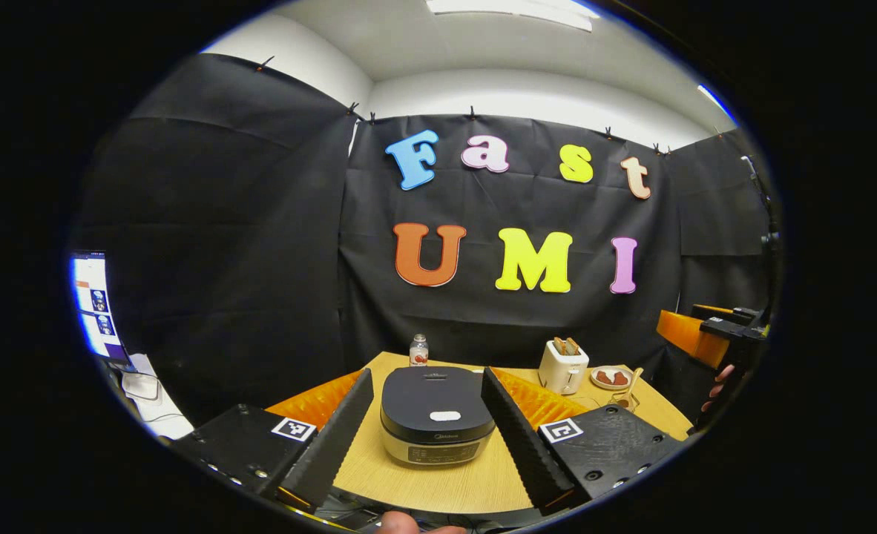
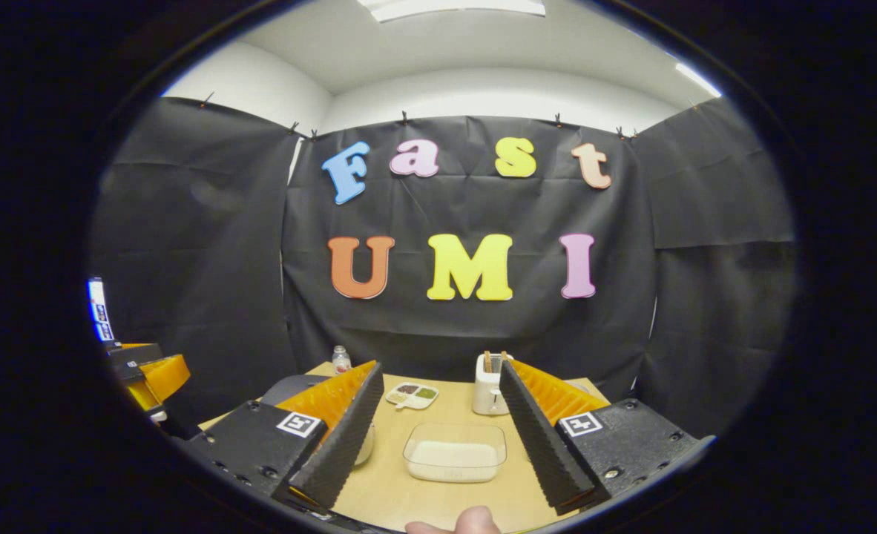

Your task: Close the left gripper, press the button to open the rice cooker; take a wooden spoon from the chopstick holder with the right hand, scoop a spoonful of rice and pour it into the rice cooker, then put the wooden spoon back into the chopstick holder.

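Left gripper (image 1: 427,434) w/ fingers spread wide; lidded rice cooker (image 1: 437,414) on table (image 1: 438,482) between them. Right gripper (image 2: 435,434) likewise wide, rice tray (image 2: 455,451) between fingers.

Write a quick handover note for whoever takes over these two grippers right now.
Left gripper: open, empty, lined up on the closed black-lidded rice cooker.
Right gripper: open, empty, above the clear plastic tub of white rice.
Wooden spoon stands by the white toaster.
Done: nothing.
Left: shut left gripper, press the lid button, fetch spoon, scoop, pour, return spoon.
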The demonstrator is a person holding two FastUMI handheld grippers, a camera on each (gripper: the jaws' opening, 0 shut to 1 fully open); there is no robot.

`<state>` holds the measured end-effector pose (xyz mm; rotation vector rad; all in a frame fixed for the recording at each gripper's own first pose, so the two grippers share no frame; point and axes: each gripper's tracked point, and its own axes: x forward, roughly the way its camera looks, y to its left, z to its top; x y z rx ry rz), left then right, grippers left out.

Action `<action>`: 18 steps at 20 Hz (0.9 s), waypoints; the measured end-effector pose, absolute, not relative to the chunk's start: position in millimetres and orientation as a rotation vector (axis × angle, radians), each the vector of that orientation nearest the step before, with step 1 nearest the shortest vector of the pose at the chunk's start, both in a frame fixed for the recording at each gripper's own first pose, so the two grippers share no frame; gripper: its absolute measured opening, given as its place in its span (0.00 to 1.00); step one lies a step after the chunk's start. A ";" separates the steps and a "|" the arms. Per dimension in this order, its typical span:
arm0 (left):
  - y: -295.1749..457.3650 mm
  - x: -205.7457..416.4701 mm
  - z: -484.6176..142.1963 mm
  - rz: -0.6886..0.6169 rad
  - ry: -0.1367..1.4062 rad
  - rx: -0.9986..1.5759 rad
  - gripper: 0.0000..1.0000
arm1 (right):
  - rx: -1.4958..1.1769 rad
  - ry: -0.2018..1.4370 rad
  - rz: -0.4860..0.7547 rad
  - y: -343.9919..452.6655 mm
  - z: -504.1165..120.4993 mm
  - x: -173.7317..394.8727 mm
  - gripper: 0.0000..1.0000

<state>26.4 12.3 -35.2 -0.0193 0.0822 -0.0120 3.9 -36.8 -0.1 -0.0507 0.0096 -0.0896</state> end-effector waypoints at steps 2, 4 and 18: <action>14.8 30.6 -40.8 -0.011 0.096 -0.010 0.94 | -0.055 0.015 -0.090 -42.6 -2.6 9.9 1.00; 21.4 34.7 -46.4 0.014 0.117 0.007 0.94 | -0.051 0.034 -0.077 -44.3 -6.8 22.3 1.00; 28.0 98.8 -97.6 0.033 0.428 -0.013 0.67 | 0.063 0.092 -0.016 -94.3 -32.8 117.0 1.00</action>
